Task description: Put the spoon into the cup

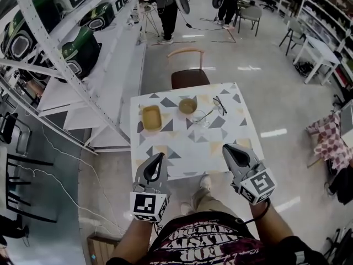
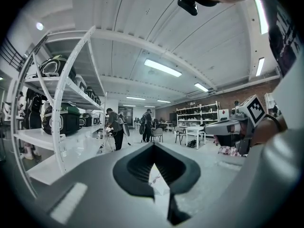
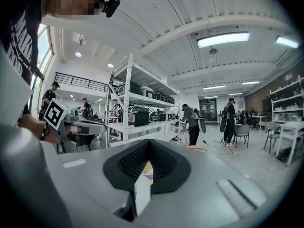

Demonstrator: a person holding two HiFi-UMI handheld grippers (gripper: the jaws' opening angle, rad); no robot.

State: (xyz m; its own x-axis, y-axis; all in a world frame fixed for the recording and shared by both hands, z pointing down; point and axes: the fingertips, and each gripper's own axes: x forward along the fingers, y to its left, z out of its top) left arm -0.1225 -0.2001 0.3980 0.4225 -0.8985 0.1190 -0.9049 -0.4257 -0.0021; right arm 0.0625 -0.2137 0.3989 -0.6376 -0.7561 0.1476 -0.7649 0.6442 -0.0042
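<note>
On the far half of the patterned table [image 1: 187, 148] stands a brownish cup [image 1: 187, 106]. Just right of it a thin metal spoon [image 1: 206, 115] lies by what looks like a clear glass [image 1: 199, 119]. Both grippers hover over the near edge, well short of these items. My left gripper [image 1: 160, 155] is shut and holds nothing, as its own view shows [image 2: 153, 146]. My right gripper [image 1: 225, 147] is likewise shut and empty [image 3: 149, 141]. Both gripper views look level across the room, so the cup and spoon are hidden in them.
A yellowish rectangular dish [image 1: 151, 117] sits left of the cup and a pair of glasses [image 1: 219, 105] right of the spoon. A wooden chair [image 1: 188, 76] stands behind the table. White shelving [image 1: 71, 65] with bags runs along the left. People stand at the far end [image 1: 168, 10].
</note>
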